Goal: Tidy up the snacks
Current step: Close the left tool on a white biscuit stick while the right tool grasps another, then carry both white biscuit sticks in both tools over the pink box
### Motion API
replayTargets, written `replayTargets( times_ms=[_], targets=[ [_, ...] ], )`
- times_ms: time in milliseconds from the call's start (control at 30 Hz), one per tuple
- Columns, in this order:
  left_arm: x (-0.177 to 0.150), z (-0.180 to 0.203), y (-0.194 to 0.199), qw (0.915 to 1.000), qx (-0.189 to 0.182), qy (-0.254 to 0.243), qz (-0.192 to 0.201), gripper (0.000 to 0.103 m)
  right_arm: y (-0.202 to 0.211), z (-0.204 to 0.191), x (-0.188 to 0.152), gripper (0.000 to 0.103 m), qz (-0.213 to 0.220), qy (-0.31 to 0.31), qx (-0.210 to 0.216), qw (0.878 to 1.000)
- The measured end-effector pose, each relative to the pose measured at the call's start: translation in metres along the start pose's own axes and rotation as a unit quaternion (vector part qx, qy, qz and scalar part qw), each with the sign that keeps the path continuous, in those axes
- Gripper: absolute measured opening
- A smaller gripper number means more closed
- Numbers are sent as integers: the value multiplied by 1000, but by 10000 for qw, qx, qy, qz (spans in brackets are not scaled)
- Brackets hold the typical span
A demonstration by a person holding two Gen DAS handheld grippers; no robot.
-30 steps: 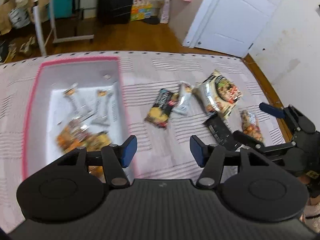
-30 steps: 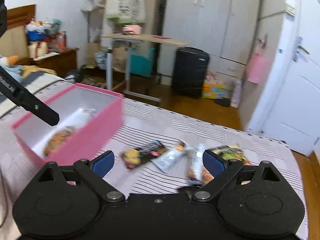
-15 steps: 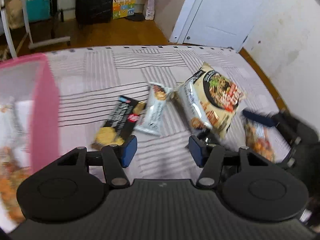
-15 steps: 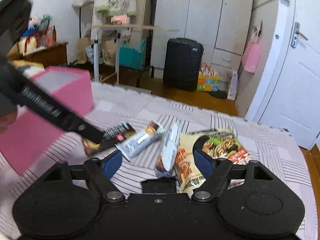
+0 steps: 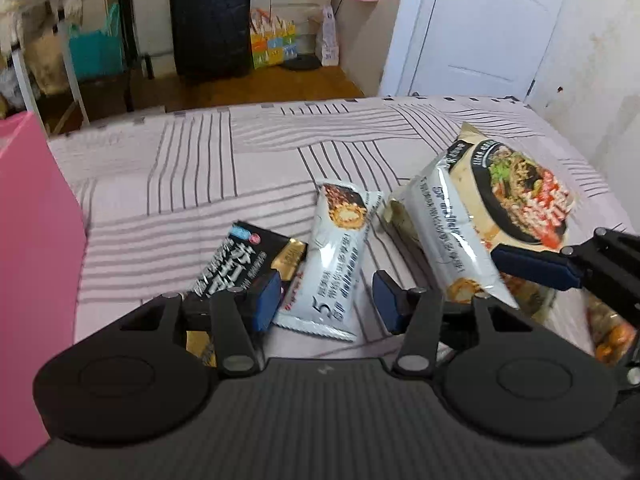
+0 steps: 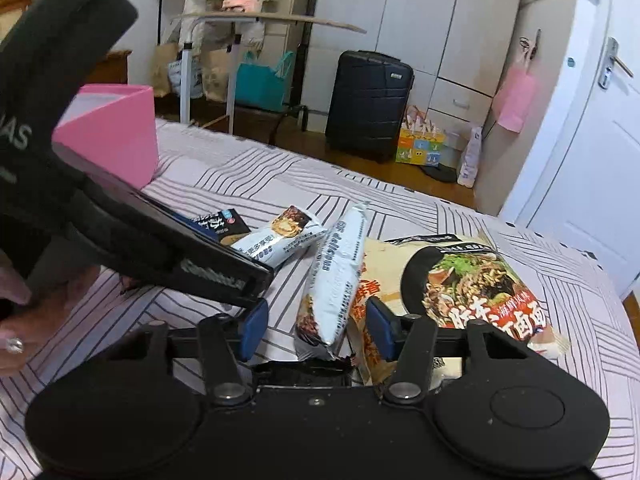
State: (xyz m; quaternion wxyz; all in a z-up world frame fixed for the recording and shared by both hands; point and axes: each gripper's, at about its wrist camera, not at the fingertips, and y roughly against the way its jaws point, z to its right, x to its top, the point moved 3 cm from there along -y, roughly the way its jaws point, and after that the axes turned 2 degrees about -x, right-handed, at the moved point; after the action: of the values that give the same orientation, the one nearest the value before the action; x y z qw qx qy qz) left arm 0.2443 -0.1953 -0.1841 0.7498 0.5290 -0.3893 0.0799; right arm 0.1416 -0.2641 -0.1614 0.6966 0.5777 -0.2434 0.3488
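My left gripper (image 5: 325, 301) is open, low over the striped bed, with a white snack bar (image 5: 338, 256) lying between its fingers and a black cracker pack (image 5: 240, 258) at its left finger. My right gripper (image 6: 312, 325) is open around the near end of a white bag edge (image 6: 334, 276) of the big noodle pack (image 6: 468, 284). The noodle pack (image 5: 492, 216) also shows in the left wrist view, with the right gripper's blue finger (image 5: 532, 266) against it. The white bar (image 6: 280, 236) and black pack (image 6: 218, 220) lie behind the left gripper's body (image 6: 120, 216).
The pink bin (image 5: 28, 264) stands at the left; its corner (image 6: 116, 128) shows far left in the right wrist view. A small orange snack bag (image 5: 612, 328) lies at the bed's right. A wall and door stand beyond the bed's right side.
The left gripper moved right, away from the bin, and down to the white bar and black pack. The right gripper moved forward and down onto the noodle pack's left edge.
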Motion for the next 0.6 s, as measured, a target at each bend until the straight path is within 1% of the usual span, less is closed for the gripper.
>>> replayTargets(
  times_ms=[33, 100, 167, 233, 267, 300, 333, 367, 400, 467, 533, 600],
  targets=[
    [1, 2, -2, 10000, 52, -62, 11, 50, -2, -1, 1, 39, -74, 45, -37, 10000],
    [4, 3, -4, 10000, 57, -14, 28, 50, -3, -3, 2, 33, -123, 82, -253, 9996],
    [10, 3, -9, 10000, 58, 75, 7, 50, 0, -3, 3, 32, -99, 17, -399, 9992],
    [10, 4, -10, 9999, 104, -31, -47, 50, 6, -4, 3, 30, -59, -204, -256, 9994],
    [11, 5, -11, 9998, 141, -81, -76, 47, 7, -3, 3, 30, -60, -309, -215, 9993],
    [11, 5, -10, 9997, 196, -133, -111, 40, 9, -2, 2, 30, -54, -424, -210, 9989],
    [11, 6, -9, 9993, 288, -199, -152, 35, 11, -1, 1, 30, -34, -546, -211, 9983],
    [11, 6, -8, 9989, 325, -258, -195, 26, 13, 0, 0, 30, -17, -693, -184, 9974],
    [10, 4, -5, 9992, 263, -225, -209, 25, 15, 1, -1, 30, -15, -860, -132, 9962],
    [9, -1, 1, 9995, 226, 17, -221, 23, 19, 4, -3, 30, -16, -1092, -91, 9940],
    [8, -7, 6, 9992, 214, 190, -269, 22, 22, 2, -2, 30, -147, -1109, -128, 9936],
    [7, -14, 13, 9986, 64, 424, -322, 22, 25, -1, -1, 30, -263, -1167, -157, 9927]
  ],
)
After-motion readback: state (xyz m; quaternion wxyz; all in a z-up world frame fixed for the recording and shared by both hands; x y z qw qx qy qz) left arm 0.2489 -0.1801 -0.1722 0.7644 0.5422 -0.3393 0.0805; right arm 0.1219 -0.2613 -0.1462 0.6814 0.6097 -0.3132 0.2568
